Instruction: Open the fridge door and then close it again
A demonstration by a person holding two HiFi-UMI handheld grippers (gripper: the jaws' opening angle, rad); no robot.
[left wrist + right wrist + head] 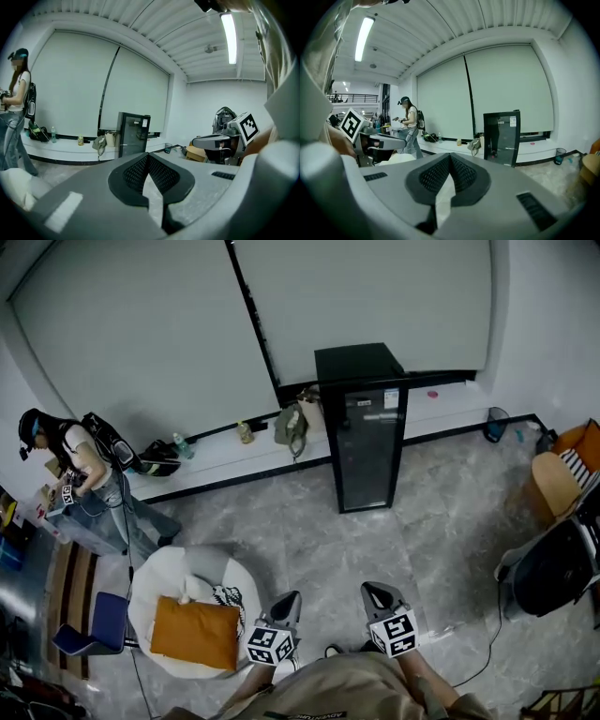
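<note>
A small black fridge (366,432) with a glass door stands against the low ledge under the window blinds, its door closed. It also shows far ahead in the left gripper view as the fridge (133,134) and in the right gripper view as the fridge (502,138). My left gripper (288,600) and right gripper (374,593) are held low near my body, well short of the fridge, with bare floor between. The left gripper (148,156) has its jaws shut with nothing in them. The right gripper (450,158) is likewise shut and holds nothing.
A person (82,472) stands at the left by a table. A white round seat (230,573) with an orange cushion (195,631) sits left of my grippers, beside a blue stool (101,622). A black chair (555,570) and orange chair (565,472) are right. Bottles and a bag (292,425) rest on the ledge.
</note>
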